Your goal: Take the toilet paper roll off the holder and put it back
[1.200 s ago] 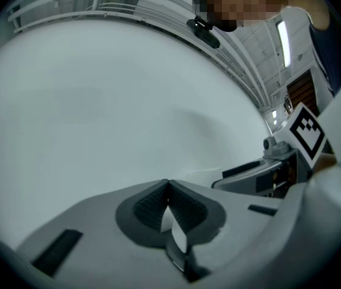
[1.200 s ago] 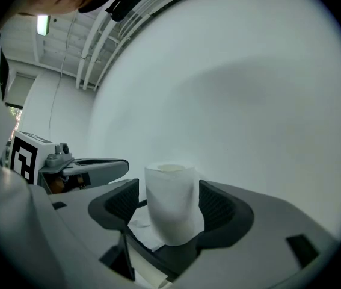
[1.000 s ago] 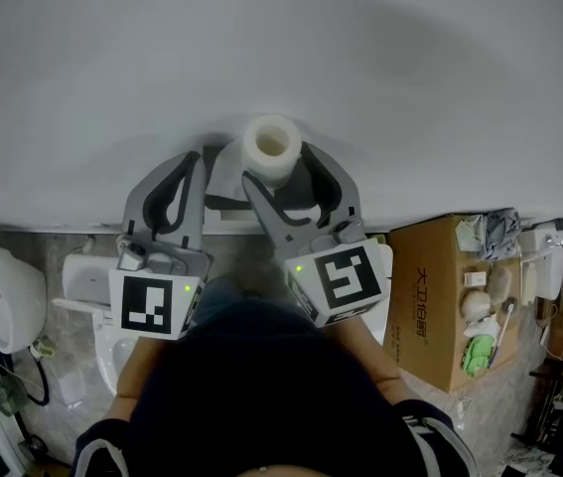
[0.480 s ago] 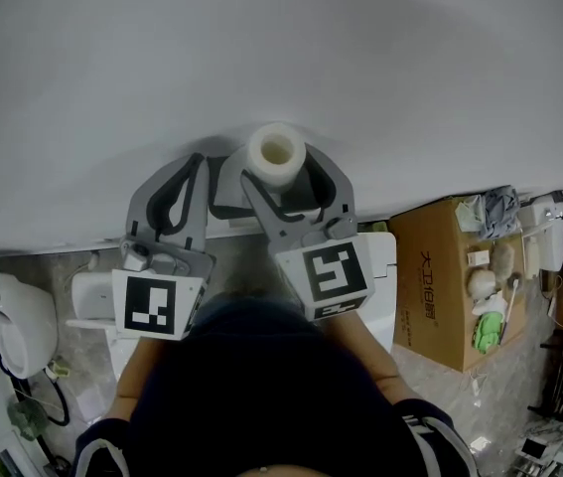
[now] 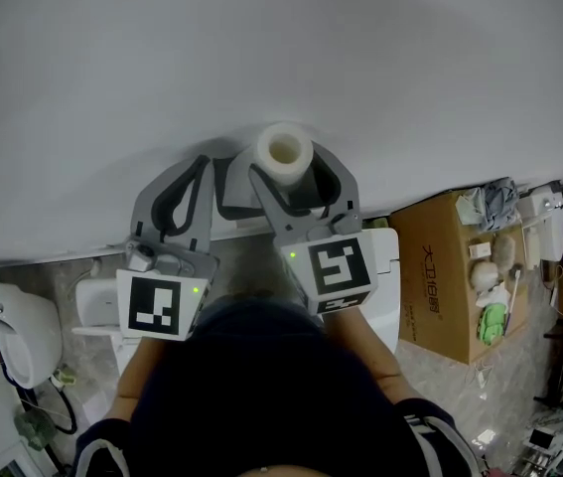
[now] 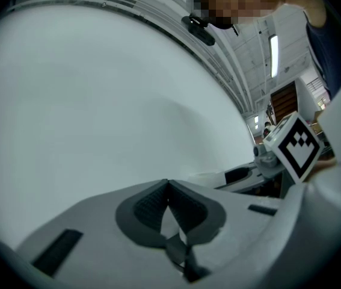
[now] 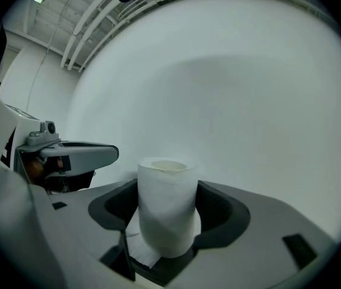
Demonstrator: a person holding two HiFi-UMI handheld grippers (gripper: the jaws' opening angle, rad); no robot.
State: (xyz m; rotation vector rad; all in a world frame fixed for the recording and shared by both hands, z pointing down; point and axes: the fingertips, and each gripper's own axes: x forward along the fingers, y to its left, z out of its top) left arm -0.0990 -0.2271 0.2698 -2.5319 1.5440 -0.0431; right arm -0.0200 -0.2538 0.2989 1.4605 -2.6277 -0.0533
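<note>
A white toilet paper roll (image 5: 284, 154) stands upright between the jaws of my right gripper (image 5: 288, 167), which is shut on it close to the white wall (image 5: 261, 48). In the right gripper view the roll (image 7: 166, 206) fills the gap between the dark pads (image 7: 223, 212), with its open core on top and a loose paper end hanging below. My left gripper (image 5: 202, 164) is just left of it, shut with nothing in it; its pads (image 6: 152, 205) meet at the tip. I cannot make out the holder in any view.
Below the grippers sits a white toilet (image 5: 97, 296). An open cardboard box (image 5: 440, 276) with small items beside it stands on the floor at the right. A white device (image 5: 3, 316) is at the lower left. The person's dark clothing (image 5: 261, 396) fills the bottom.
The right gripper has carried the roll slightly right and up in the head view, nearer the wall. The left gripper has stayed beside it, still shut.
</note>
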